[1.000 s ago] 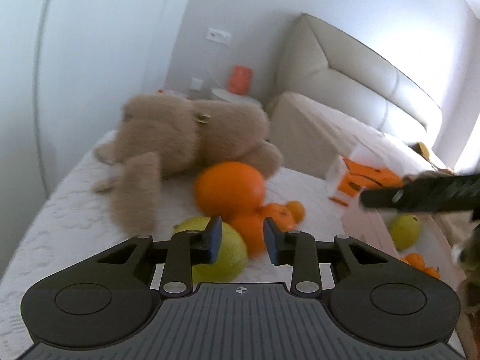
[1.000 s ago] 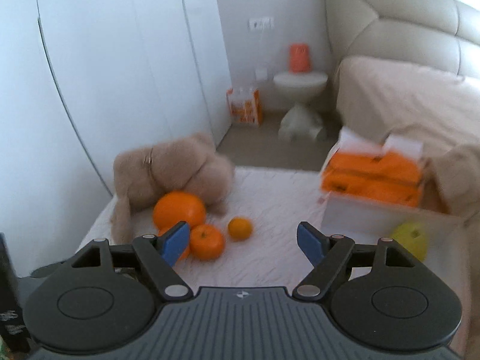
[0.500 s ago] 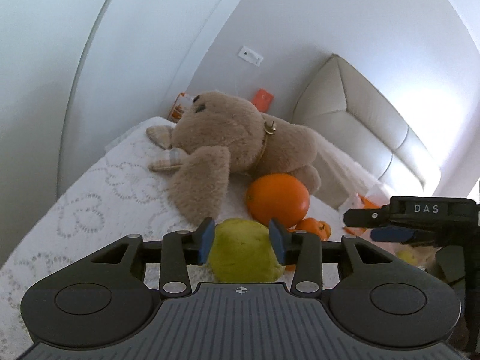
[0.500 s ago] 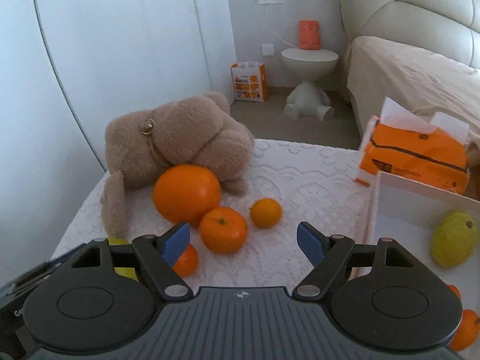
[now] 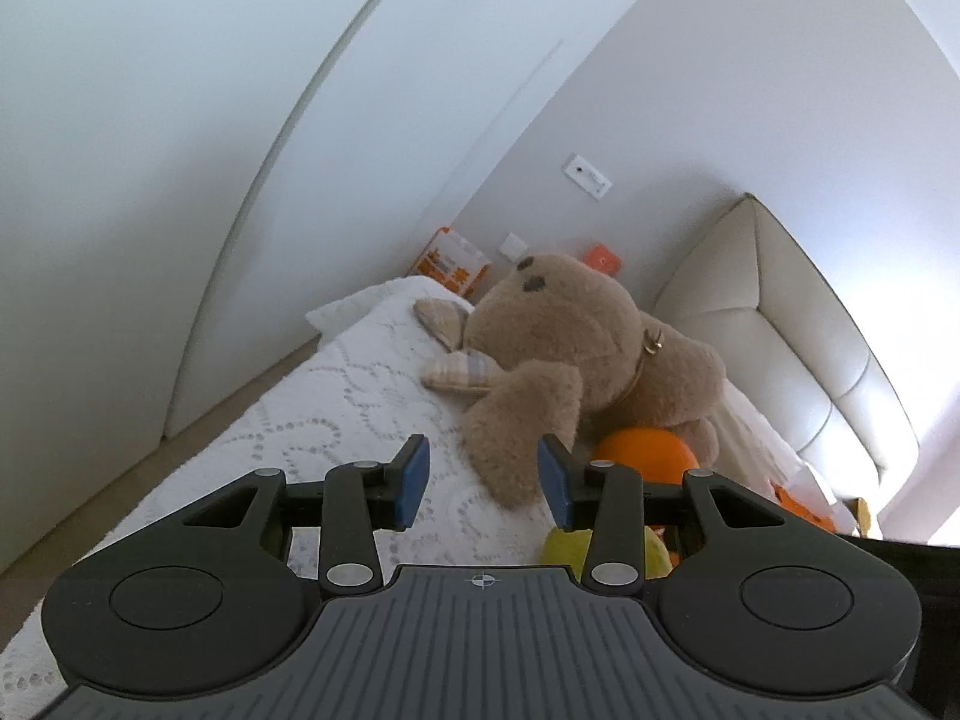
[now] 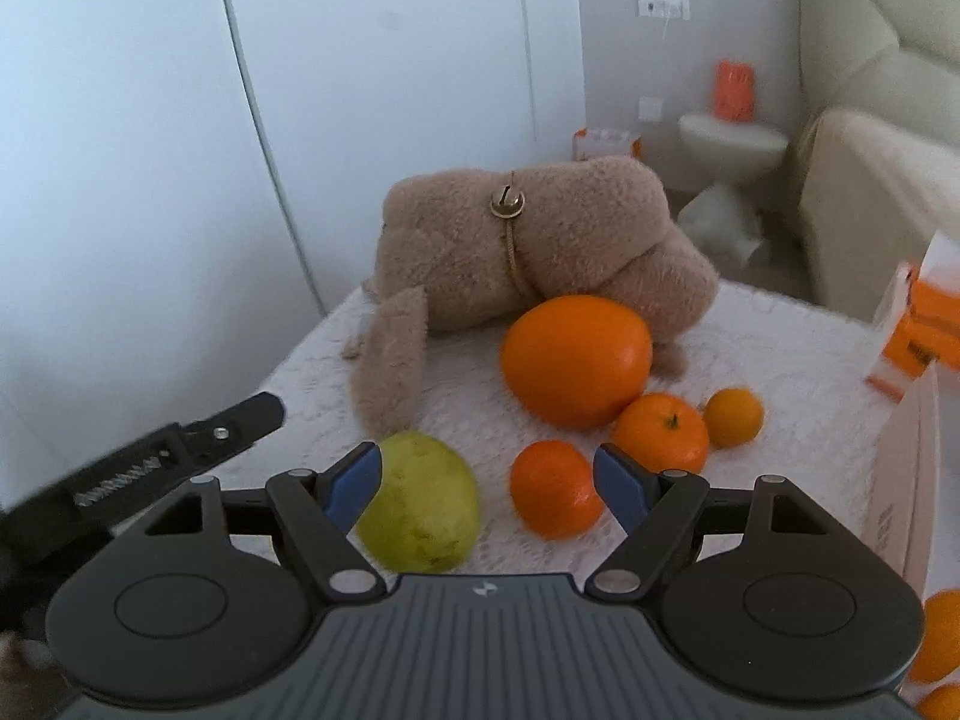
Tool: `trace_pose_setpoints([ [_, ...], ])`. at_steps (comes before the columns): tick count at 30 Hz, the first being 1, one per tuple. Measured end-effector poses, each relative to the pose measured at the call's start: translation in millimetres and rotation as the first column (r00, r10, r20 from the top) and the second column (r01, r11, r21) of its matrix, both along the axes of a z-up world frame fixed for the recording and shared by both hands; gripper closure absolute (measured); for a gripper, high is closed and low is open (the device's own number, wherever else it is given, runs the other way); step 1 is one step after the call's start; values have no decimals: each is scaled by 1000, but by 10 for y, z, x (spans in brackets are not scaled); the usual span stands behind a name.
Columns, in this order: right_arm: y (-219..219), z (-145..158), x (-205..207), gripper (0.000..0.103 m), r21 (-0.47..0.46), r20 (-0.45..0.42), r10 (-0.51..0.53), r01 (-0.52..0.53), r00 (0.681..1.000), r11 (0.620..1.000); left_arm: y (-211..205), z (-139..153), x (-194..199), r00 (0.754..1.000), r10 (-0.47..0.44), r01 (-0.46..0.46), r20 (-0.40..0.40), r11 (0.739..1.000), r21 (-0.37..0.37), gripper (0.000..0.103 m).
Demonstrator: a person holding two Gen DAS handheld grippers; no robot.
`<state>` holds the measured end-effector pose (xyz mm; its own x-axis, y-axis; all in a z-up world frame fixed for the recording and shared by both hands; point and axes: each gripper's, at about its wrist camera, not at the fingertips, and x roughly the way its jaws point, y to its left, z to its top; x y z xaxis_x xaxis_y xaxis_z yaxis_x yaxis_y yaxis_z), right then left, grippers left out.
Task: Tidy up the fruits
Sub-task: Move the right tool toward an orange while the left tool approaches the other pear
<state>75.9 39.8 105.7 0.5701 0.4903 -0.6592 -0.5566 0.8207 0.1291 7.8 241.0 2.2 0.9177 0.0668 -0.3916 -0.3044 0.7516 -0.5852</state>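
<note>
Left wrist: your left gripper (image 5: 483, 483) is open and empty; plush (image 5: 576, 354) centre frame, pear (image 5: 567, 546) lower right behind the right finger.

Right wrist: your right gripper (image 6: 486, 489) gapes wide, holding nothing; pear (image 6: 420, 510) and mandarin (image 6: 555, 498) lie between its fingers, orange (image 6: 576, 360) above.

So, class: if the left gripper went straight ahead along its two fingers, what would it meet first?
Most likely the plush toy: its floppy ear hangs down between the open left gripper fingertips. The green fruit sits lower, right of that line. Depth is hard to judge here.
</note>
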Motion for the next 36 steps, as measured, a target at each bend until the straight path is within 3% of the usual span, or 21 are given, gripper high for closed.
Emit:
trace_pose_setpoints([
  [2,-37,-31,55,31,-5,0,-36,36,999,999,-23,3,12,1000,-16,16,-1,1000,7,59],
  [4,-119,-68,148,49,14,-35,-79,80,996,997,-41,-6,26,1000,-31,31,-5,999,8,59],
  [12,-307,-378,364,52,100,-255,-79,108,964,989,-126,-3,46,997,-76,77,-11,996,37,59],
  [14,-330,-376,318,62,123,-266,-66,102,962,987,-149,1,53,996,-92,92,-12,995,43,59],
  [19,-532,-305,-78,62,62,-230,-82,98,970,993,-193,14,57,994,-108,108,-7,992,60,59],
  [25,-926,-359,-760,62,-27,-102,-116,114,988,993,-268,36,75,994,-112,113,-20,988,102,59],
  [29,-1128,-402,-880,61,7,-91,-111,112,990,994,-373,109,35,992,-122,126,-38,982,138,59],
  [32,-1189,-443,-902,52,29,-68,-114,116,991,993,-484,201,-16,990,-127,137,-62,974,179,59],
  [34,-1203,-502,-893,41,36,-63,-122,124,991,992,-589,265,-12,986,-133,152,-100,965,215,59],
  [36,-1220,-548,-905,39,54,-57,-115,118,992,992,-728,341,16,981,-138,169,-133,950,262,59],
])
